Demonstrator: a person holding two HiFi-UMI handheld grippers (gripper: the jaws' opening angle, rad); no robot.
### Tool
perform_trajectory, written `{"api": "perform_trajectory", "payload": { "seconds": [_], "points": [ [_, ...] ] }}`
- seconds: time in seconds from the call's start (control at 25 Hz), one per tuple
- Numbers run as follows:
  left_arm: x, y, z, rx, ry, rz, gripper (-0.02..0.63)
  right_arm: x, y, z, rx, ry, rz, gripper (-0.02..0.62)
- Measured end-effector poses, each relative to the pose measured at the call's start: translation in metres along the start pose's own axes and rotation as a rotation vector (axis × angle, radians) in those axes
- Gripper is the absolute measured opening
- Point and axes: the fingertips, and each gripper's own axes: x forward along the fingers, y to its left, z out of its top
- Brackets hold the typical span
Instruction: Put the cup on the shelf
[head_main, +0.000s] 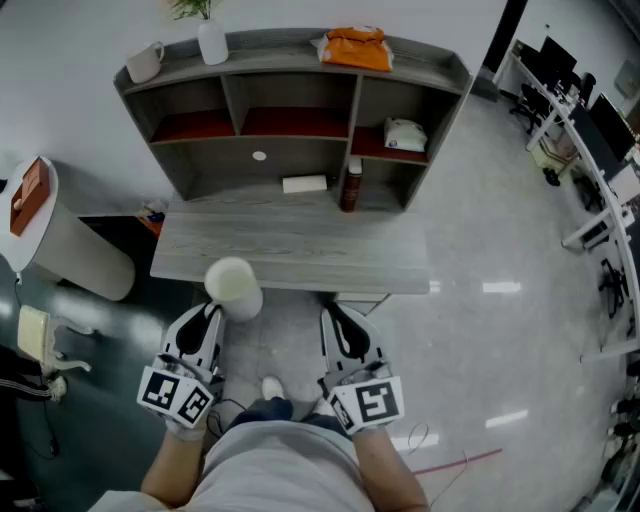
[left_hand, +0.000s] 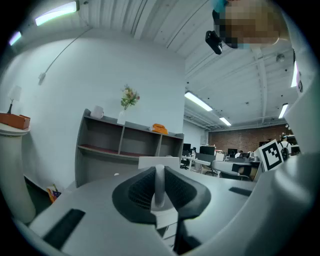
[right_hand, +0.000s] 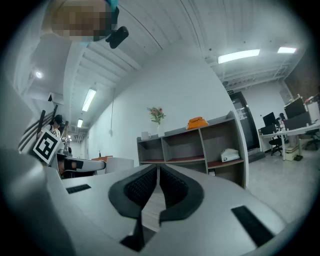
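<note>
A white cup (head_main: 234, 285) hangs just past the near edge of the grey desk (head_main: 290, 250), with my left gripper (head_main: 210, 312) shut on its wall. In the left gripper view, a thin white strip of the cup (left_hand: 159, 182) is pinched between the dark pads. My right gripper (head_main: 335, 318) is held beside it, below the desk's front edge. Its jaws are shut with nothing between them (right_hand: 158, 187). The grey shelf unit (head_main: 290, 110) stands at the back of the desk, ahead of both grippers.
On the shelf top stand a white mug (head_main: 146, 62), a vase (head_main: 212, 42) and an orange bag (head_main: 356, 48). A white packet (head_main: 405, 134) lies in the right compartment. A dark bottle (head_main: 350, 185) and a white box (head_main: 305, 184) sit on the desk. A round white table (head_main: 60, 240) stands at the left.
</note>
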Motion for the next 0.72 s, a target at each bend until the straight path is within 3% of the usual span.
{"api": "perform_trajectory", "payload": {
  "seconds": [0.2,0.72],
  "points": [
    [-0.007,0.026,0.003,-0.002,0.006,-0.017,0.055,0.016,0.022,-0.013,-0.033,0.038,0.001,0.033],
    [-0.001,0.103,0.006,-0.004,0.01,-0.105,0.055,0.065,0.053,-0.021,-0.016,-0.003,-0.087,0.034]
  ]
}}
